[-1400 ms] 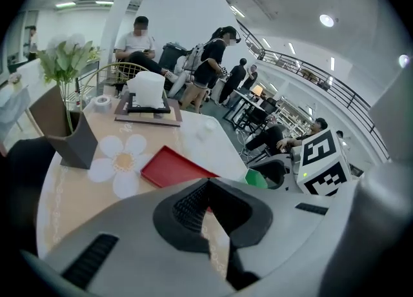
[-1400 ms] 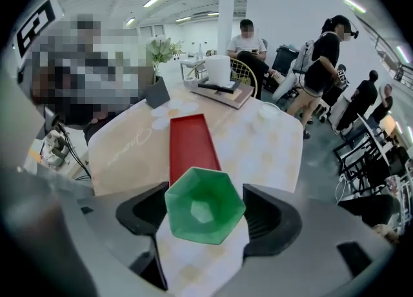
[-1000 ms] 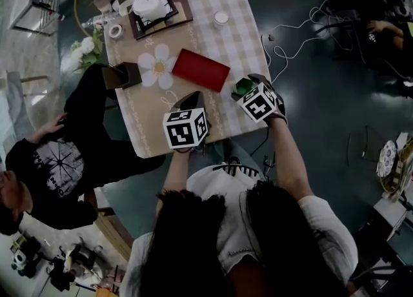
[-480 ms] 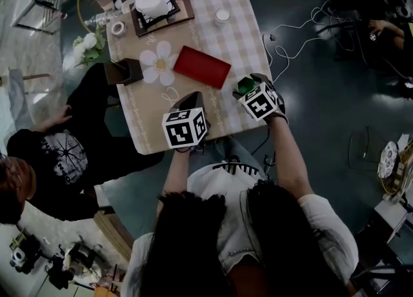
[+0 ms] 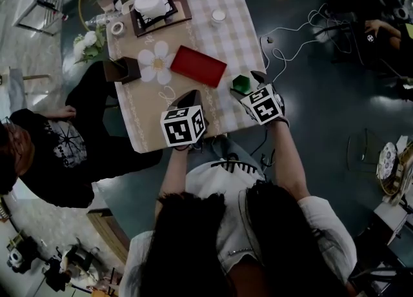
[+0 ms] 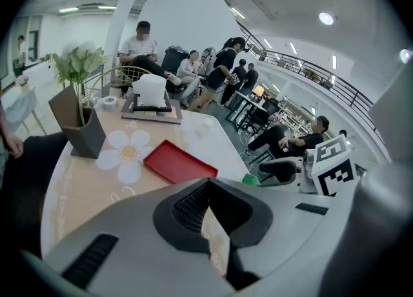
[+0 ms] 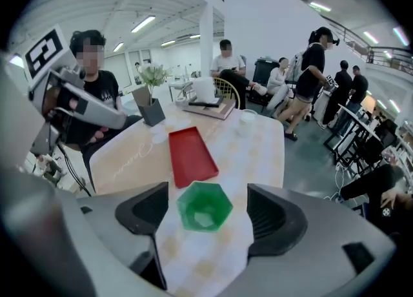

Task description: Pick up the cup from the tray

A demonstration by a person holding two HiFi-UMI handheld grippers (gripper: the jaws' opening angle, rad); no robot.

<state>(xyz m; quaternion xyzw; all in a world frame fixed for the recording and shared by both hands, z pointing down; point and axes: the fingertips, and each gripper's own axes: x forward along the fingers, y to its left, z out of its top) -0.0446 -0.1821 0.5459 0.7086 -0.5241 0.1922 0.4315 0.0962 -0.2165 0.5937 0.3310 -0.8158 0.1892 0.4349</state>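
A green hexagonal cup stands upright on the checked tablecloth, just off the near right corner of the red tray. The tray holds nothing. My right gripper is open, and the cup sits between its jaws with a gap on each side. My left gripper is shut with nothing in it, over the table's near edge, left of the cup and short of the tray.
On the table stand a brown holder with flowers, a white flower mat, a dark tray with a white box, a tape roll and a small white cup. A person sits at the left side.
My right gripper has drawn back toward the table's near edge, and the green cup now shows more fully in front of it. The left gripper has hardly moved.
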